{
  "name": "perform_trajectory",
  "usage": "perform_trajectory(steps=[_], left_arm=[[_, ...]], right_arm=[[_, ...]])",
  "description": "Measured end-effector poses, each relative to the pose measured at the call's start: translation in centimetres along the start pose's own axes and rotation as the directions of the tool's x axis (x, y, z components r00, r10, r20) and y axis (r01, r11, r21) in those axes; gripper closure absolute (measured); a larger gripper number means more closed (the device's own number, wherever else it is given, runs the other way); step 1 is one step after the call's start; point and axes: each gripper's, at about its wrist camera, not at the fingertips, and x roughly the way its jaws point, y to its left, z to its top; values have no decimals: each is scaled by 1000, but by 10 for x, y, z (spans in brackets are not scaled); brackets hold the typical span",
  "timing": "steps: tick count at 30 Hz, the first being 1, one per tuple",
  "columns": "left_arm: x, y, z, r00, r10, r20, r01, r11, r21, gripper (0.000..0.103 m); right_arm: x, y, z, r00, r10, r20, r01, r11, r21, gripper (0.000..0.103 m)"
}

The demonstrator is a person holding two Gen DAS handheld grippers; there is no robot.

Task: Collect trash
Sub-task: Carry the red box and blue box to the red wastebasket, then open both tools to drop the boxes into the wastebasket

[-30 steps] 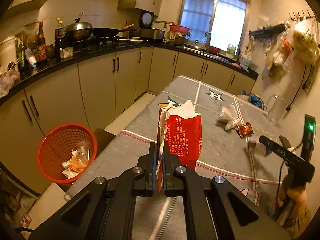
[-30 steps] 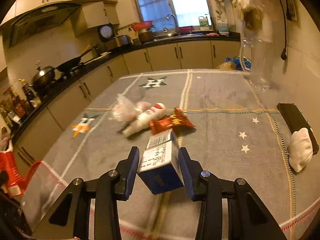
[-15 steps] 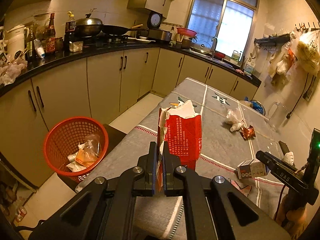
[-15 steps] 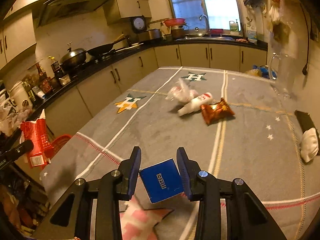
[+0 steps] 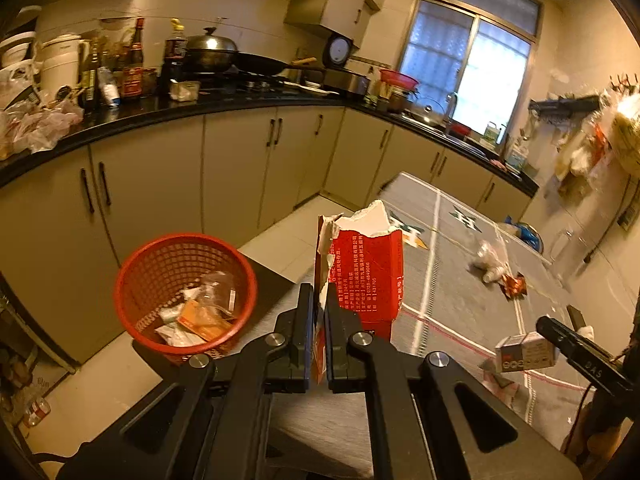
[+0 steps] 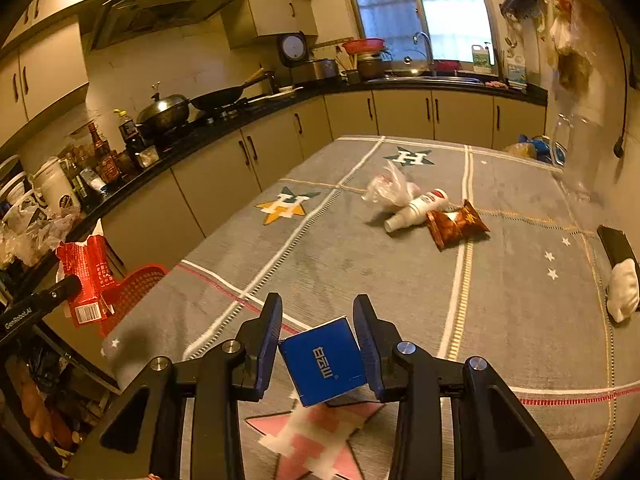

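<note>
Kitchen setting: beige cabinets under a black counter run round two walls; a table under a grey cloth with star motifs fills my right side.
Red carton: torn open at the top and upright, pinched by one wall between the closed fingers of my left gripper; most of the carton stands beyond and to the right of the fingertips, above the table's near corner.
Left gripper state: clamped on the carton wall, with only the cardboard between the jaws.
Red basket: on the floor by the table corner, left of and below my left gripper, well apart from the carton; it holds wrappers and clear plastic.
Blue box: tilted, wedged between the pads of my right gripper, held above a pink star on the cloth; from the left wrist view the same box shows a pale printed face.
Right gripper state: closed on the blue box, both pads touching its sides.
Remaining litter: a crumpled clear bag, a white bottle lying on its side and a brown snack packet lie together mid-table, well ahead of my right gripper.
Table edge, right: a dark phone with a white wad touching its near end.
Counter: wok, lidded pot and sauce bottles.
</note>
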Motion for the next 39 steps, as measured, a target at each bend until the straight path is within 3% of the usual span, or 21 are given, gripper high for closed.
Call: perform_trajectory(steps=[11,18,24,31,39], left_arm=[[1,75,5,995,96,12,-94,989,-115,99],[16,135,1,989,145,-22,-147,967,-208,99],[32,172,2,985,166,-44,-172,956,-238,99],[56,196,6,984,162,-74,-175,952,-251,99],[75,211,3,981,162,-105,-184,949,-257,99]], right_arm=[[20,51,20,996,78,-35,-80,996,-49,63],[52,111,35,986,146,-78,-154,982,-107,63],[93,180,46,964,224,-144,-246,957,-156,63],[142,254,45,942,269,-202,-312,923,-225,63],[198,293,32,923,262,-281,-330,915,-231,63]])
